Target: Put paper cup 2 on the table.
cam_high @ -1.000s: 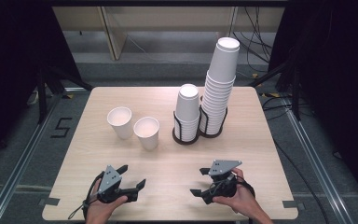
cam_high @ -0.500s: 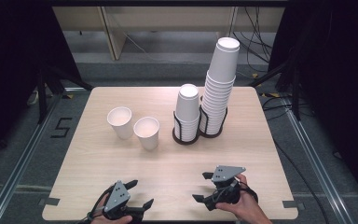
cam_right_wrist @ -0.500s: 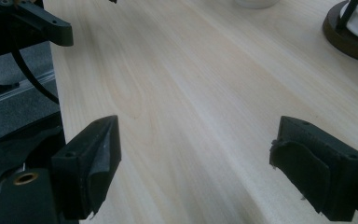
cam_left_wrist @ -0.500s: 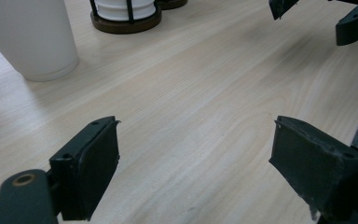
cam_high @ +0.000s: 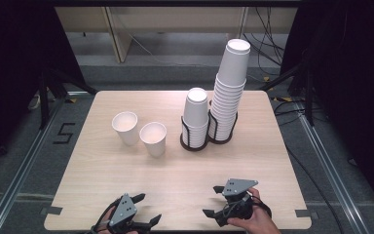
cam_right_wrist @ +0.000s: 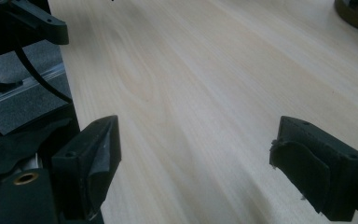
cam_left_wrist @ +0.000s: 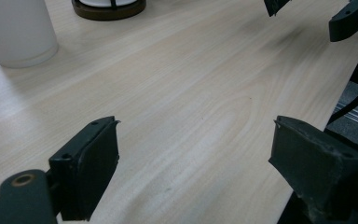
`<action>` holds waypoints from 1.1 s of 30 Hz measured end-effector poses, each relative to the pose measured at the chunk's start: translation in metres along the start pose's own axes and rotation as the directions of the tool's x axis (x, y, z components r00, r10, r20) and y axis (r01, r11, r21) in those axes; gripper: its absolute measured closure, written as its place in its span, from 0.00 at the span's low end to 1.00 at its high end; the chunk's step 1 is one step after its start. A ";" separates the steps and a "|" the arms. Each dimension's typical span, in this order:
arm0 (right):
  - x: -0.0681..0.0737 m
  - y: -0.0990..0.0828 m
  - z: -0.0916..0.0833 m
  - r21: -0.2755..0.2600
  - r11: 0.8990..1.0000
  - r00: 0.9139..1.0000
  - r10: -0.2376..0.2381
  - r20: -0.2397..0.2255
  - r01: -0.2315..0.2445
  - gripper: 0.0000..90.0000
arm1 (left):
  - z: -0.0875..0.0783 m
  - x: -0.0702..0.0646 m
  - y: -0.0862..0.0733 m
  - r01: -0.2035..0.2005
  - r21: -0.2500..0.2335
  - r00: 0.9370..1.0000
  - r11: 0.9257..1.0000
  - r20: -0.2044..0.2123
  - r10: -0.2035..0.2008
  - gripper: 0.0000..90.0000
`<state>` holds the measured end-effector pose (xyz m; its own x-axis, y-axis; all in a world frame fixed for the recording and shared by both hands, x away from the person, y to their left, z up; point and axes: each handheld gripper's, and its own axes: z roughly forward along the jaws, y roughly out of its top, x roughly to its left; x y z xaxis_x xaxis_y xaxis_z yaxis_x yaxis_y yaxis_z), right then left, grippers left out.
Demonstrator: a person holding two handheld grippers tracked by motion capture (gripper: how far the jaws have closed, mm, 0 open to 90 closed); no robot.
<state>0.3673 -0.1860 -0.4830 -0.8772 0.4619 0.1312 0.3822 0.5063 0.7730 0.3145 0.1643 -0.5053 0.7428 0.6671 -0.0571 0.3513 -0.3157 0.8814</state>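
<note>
A light wooden table with rounded corners stands on a grey floor. A black number 5 is marked on the floor just left of the table. Metal rails run along the floor on either side, one on the left and one on the right. Small strips of dark tape lie at the table's near corners. Behind the table stands pale wooden furniture, with black cables hanging beside it. Black curtains close off both sides, and black stand legs rest in front of them.
</note>
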 end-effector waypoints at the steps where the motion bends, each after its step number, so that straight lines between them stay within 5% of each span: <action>1: 0.000 -0.001 0.000 0.006 1.000 1.000 0.006 0.000 -0.006 0.18 | 0.000 -0.001 -0.001 0.000 0.005 1.000 1.000 0.004 0.000 0.16; 13: 0.003 -0.006 0.000 0.032 0.999 1.000 0.010 0.010 -0.011 0.18 | -0.001 0.001 0.000 0.050 0.005 0.999 0.999 0.014 -0.050 0.16; 33: 0.003 -0.006 0.000 0.035 0.999 1.000 0.021 0.016 -0.021 0.18 | -0.001 0.004 0.001 0.038 0.026 0.999 0.999 0.006 -0.038 0.17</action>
<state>0.3622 -0.1877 -0.4870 -0.8643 0.4839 0.1373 0.4108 0.5215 0.7479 0.3170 0.1674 -0.5044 0.7324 0.6745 -0.0933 0.3936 -0.3075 0.8663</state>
